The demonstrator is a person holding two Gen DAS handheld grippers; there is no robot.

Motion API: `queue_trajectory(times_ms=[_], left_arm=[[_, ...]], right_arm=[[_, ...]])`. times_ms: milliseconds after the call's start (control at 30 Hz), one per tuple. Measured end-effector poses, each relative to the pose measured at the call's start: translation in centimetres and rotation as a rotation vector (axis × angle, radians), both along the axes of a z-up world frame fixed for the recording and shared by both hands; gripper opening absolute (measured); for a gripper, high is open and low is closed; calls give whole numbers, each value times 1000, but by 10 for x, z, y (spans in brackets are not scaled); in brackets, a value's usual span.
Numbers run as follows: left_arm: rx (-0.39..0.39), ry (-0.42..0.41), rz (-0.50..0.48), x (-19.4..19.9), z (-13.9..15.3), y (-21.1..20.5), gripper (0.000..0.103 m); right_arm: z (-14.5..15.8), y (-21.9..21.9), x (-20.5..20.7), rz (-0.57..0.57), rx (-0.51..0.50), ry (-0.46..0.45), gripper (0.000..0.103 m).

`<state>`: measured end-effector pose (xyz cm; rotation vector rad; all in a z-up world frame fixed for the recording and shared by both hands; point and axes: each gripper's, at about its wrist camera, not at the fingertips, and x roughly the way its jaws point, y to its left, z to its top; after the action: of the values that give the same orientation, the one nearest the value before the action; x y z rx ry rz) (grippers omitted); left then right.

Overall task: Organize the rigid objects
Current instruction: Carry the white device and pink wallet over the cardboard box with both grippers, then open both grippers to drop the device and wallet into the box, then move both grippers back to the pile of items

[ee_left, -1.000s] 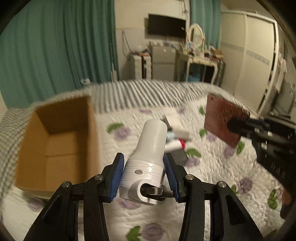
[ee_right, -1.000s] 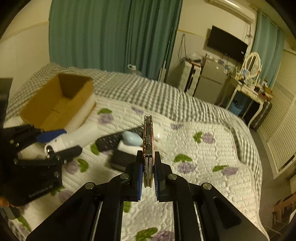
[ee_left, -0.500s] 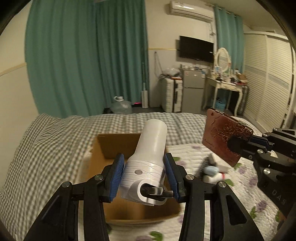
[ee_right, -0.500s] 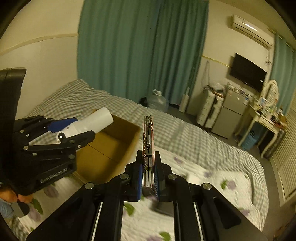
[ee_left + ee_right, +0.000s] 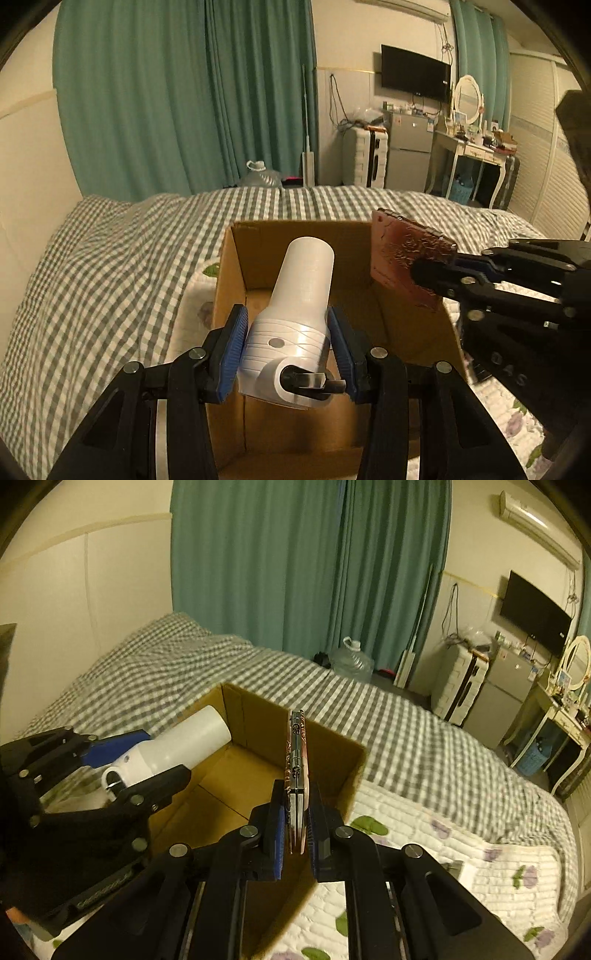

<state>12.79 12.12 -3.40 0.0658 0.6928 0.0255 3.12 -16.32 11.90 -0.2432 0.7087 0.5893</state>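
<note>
The left gripper (image 5: 286, 349) is clenched on a white hair-dryer-like appliance (image 5: 295, 310), its blue pads (image 5: 233, 345) pressing the wider ribbed body while the smooth barrel points away, out over the cardboard box (image 5: 236, 280). The shell looks like hard, fairly light plastic, stiff but slick, so I judge the ribbed section the safest place to hold; the smooth barrel would likely slide. The right gripper (image 5: 295, 821) is clamped on a thin reddish-brown hinged case (image 5: 295, 771), held on edge with its metal hinges facing the camera. From the left wrist view its embossed face (image 5: 404, 264) hangs at the box's right wall. It seems rigid and flat, and the narrow pinch near one end could let it pivot; whether it holds glass cannot be told.

The box stands open on the quilt, near the checked blanket (image 5: 92, 280) to the left. Its visible floor (image 5: 221, 775) appears bare, though the grippers hide part of it. Both items hover above the opening, not yet inside
</note>
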Motion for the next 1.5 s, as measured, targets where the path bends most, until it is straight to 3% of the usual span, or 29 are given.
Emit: queue_trajectory(times_ms=[300,533,567,667,767,867,1067,1200,1500], left_arm=[[27,37,-17,15,-17,-2,46],[33,54,3,10,-12,-7,53],[35,52,8,9,-10,-8,59],[24,38,9,0,5,-18,62],[30,25,6,-11,23,-38,68],[28,-2,-12,-23,39,-61,69],[-7,-37,-70,-40,54,-116,71],[-14,-18,-89,-39,46,-152,71],[-1,128,-131,-24,-23,-214,71]], right_arm=[[-34,7,28,-17,1,43,10],[-24,-8,25,-42,53,54,12],[-16,-16,21,-52,66,38,19],[7,-38,12,-80,91,-6,60],[34,-66,1,-112,114,-54,68],[56,-100,-11,-149,112,-103,86],[79,-174,-36,-240,69,-179,93],[62,-216,-43,-276,19,-149,93],[-19,-262,-27,-272,-93,-34,93]])
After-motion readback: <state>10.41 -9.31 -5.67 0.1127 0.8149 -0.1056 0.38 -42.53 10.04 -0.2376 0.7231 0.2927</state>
